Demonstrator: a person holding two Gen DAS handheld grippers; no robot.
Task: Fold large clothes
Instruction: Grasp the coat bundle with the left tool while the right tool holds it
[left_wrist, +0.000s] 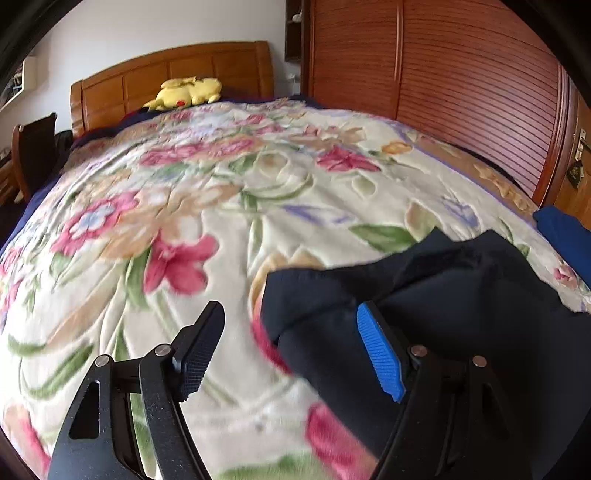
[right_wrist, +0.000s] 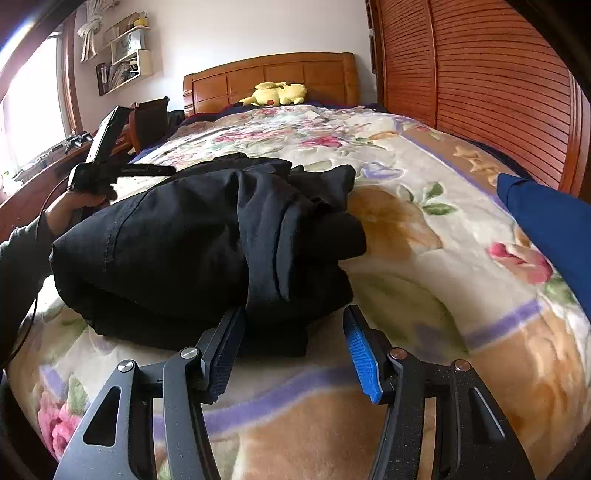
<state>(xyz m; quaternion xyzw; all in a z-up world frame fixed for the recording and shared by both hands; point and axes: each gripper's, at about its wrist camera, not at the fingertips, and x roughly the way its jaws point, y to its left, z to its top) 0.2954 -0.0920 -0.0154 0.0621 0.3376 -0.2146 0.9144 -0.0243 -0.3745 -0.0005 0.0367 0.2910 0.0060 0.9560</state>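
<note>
The black garment (right_wrist: 207, 243) is heaped on the bed (right_wrist: 424, 236), straight ahead of the right hand-held gripper (right_wrist: 293, 325), spread wide and empty; the left hand-held gripper (left_wrist: 291, 328), likewise agape, is nearer its edge

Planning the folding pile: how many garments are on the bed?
2. A black garment bunched near the bed's foot, and a blue garment at the right edge, only partly in view. Others may lie outside the frames.

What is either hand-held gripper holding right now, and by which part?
Nothing. The left hand-held gripper and right hand-held gripper are both open, with the bunched black garment lying loose on the floral blanket.
</note>
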